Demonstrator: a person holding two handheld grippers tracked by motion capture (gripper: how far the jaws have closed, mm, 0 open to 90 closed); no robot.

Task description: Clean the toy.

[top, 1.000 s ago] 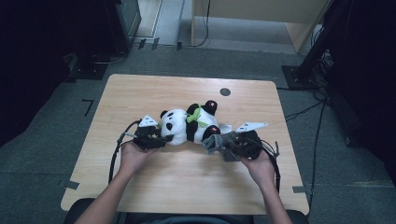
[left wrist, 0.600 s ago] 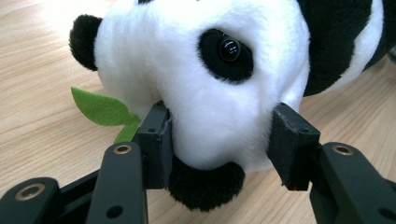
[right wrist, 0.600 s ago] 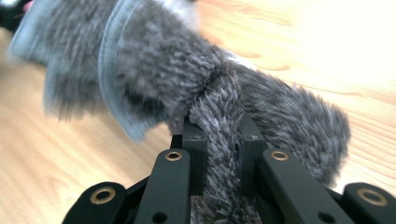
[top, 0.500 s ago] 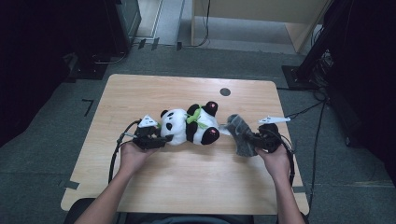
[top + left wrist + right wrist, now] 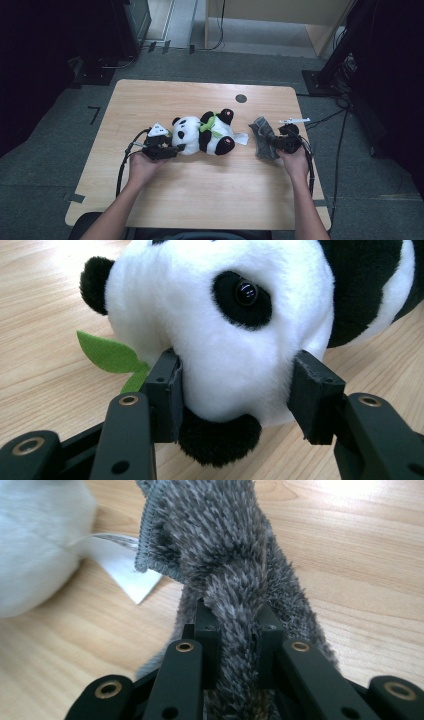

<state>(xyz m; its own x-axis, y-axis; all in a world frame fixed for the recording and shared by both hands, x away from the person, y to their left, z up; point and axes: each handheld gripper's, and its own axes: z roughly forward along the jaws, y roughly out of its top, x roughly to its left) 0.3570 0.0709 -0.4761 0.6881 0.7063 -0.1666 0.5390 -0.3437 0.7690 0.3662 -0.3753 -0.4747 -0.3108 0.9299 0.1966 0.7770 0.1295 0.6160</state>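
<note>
Panda: plush panda (image 5: 207, 136) lies on its side mid-table, head to the left, with a green leaf (image 5: 111, 354) at its neck.
Left gripper: left gripper (image 5: 167, 148) has its jaws partly open, pads pressed into the panda's white muzzle from both sides.
Right gripper: right gripper (image 5: 272, 142) is clamped tight on a grey fuzzy cloth (image 5: 262, 136), right of the panda and apart from it.
Between: white tag (image 5: 242, 138) lies on the wood between panda and cloth.
Table: wooden table (image 5: 200, 195) has bare wood near and far; a black round mark (image 5: 241, 98) sits far.
Edges: right hand (image 5: 294, 162) is close to the table's right edge.
</note>
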